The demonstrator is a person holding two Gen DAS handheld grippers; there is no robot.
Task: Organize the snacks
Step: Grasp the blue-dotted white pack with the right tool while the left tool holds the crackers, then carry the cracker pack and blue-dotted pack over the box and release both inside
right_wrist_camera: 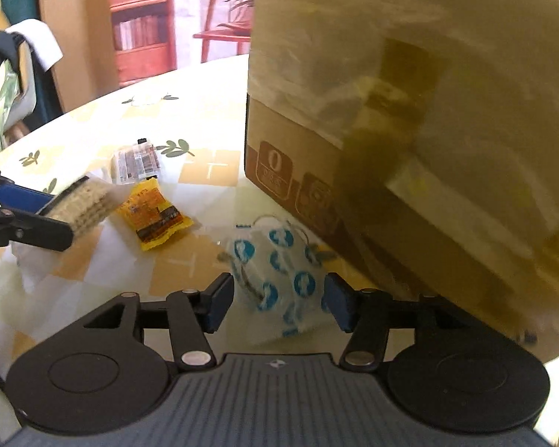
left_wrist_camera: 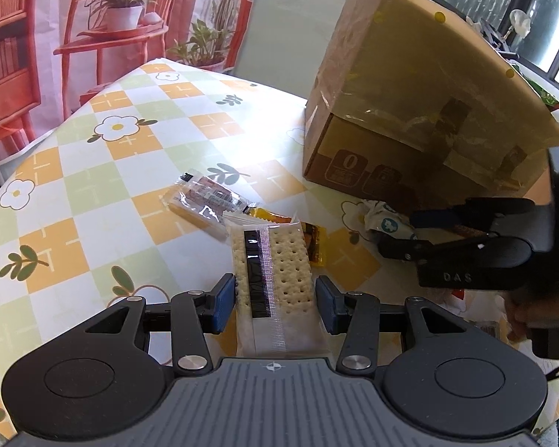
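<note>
My left gripper (left_wrist_camera: 275, 300) pinches the cracker pack (left_wrist_camera: 272, 260) by its long edges above the table (left_wrist_camera: 93, 171); it is light, brittle, crinkly-slick. My right gripper (right_wrist_camera: 277, 300) straddles the soft blue-dotted packet (right_wrist_camera: 279, 279) beside the cardboard box (right_wrist_camera: 391, 130), pads not pressing.

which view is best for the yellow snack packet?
Right wrist view. The yellow snack packet lies fully exposed on the tablecloth, its print facing up. In the left wrist view only slivers of it show behind the cracker pack held in the left tool.
</note>
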